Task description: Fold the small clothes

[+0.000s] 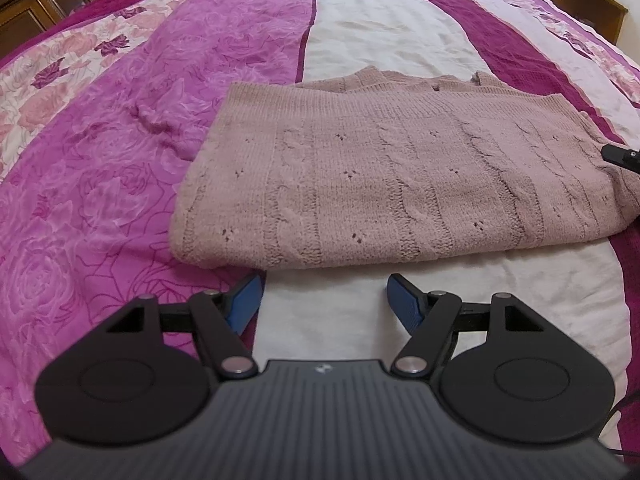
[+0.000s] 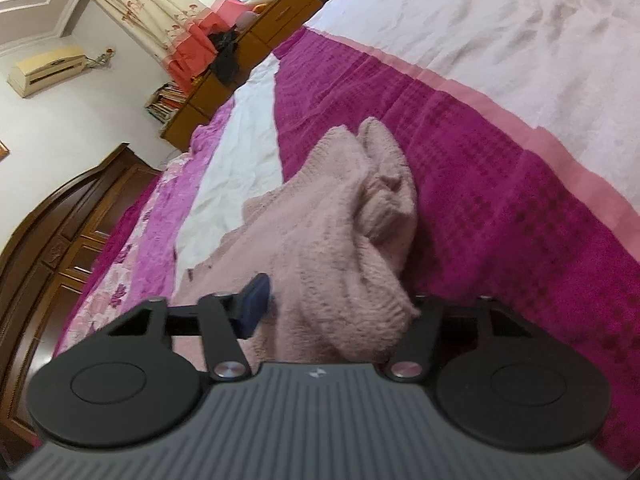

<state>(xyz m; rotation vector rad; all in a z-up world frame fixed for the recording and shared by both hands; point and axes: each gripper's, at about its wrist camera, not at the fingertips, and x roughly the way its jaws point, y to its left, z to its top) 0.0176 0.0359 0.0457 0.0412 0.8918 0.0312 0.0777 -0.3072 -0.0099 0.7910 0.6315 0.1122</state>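
A: Sweater [image 2: 320,240] edge, bunched, sits between the right gripper [image 2: 336,312] jaws; only one blue pad [image 2: 256,306] shows, so a firm pinch cannot be confirmed.

B: And the left gripper [image 1: 324,300]?

A: Half-wide, empty, just short of the near fold. The knit lies half-folded on the bed [image 1: 100,184]. Likely next: secure that side, carry it across.

A home bedroom: a bed [image 1: 120,160] under a pink rose-print bedspread, dark wooden cabinets [image 2: 60,248] beside the bed, floral curtains [image 2: 160,4] and a wall air conditioner [image 2: 48,68] beyond it.
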